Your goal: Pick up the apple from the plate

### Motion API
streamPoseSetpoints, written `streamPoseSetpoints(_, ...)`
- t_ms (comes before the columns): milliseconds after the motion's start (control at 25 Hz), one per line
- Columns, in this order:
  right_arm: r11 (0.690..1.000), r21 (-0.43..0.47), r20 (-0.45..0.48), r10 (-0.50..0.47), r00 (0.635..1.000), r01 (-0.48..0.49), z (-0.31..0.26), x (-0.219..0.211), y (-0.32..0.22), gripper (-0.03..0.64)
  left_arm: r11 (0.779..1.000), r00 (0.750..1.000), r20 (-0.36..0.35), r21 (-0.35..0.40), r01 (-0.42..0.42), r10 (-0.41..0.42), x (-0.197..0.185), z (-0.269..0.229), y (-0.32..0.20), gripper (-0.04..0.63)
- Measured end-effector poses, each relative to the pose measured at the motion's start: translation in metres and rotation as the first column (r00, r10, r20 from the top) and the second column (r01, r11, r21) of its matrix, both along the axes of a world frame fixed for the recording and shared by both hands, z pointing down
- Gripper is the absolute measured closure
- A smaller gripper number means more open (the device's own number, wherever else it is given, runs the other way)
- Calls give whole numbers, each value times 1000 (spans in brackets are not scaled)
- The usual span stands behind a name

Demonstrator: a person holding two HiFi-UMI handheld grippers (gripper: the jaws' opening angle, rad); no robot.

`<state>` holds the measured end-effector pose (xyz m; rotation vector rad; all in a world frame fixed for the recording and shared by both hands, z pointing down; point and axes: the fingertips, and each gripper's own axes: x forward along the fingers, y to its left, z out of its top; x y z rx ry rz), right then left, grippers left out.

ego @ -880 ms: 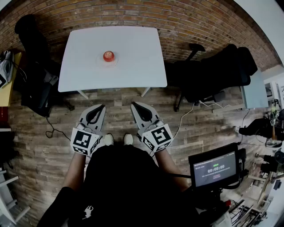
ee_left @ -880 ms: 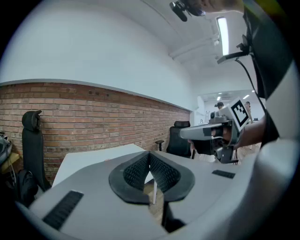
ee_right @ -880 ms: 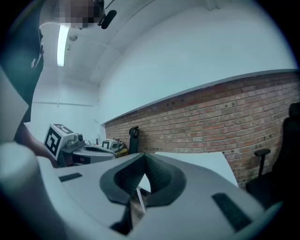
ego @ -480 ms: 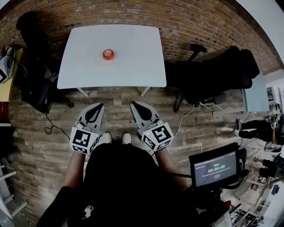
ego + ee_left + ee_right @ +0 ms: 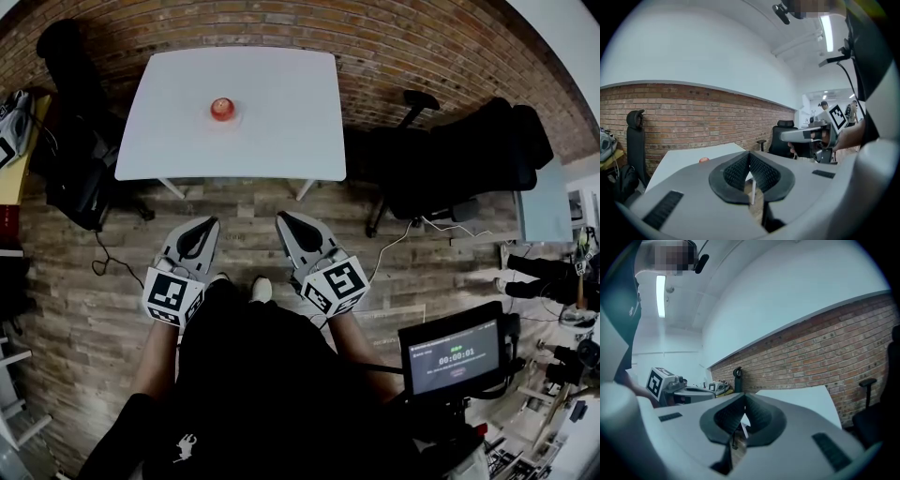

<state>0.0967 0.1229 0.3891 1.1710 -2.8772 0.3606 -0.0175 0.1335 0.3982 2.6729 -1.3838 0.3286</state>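
Small red apple (image 5: 222, 109) on white rectangular table (image 5: 281, 131), upper left. Left tool (image 5: 210, 224), right tool (image 5: 283, 219) both closed, empty, mid-frame.

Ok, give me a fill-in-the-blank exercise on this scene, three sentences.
1. On the white table a plate bears one red ____.
2. The jaws of the left gripper and of the right gripper are both ____.
3. Both grippers are held over the wooden ____, short of the table.
Missing words: apple; shut; floor.
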Motion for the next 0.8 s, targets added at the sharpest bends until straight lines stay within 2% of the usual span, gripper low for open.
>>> streamPoseSetpoints(360,1000,-2,9,-20,1000,20,5,9,3,612,999,999,20,-4,40,-40,6,5,2,589)
streamPoseSetpoints(600,999,12,10,-33,999,33,2,5,2,612,999,999,34,13,31,-32,8,0,-4,589)
streamPoseSetpoints(800,999,15,13,-34,999,34,1,3,0,612,999,999,2,29,34,-35,8,-9,-7,589)
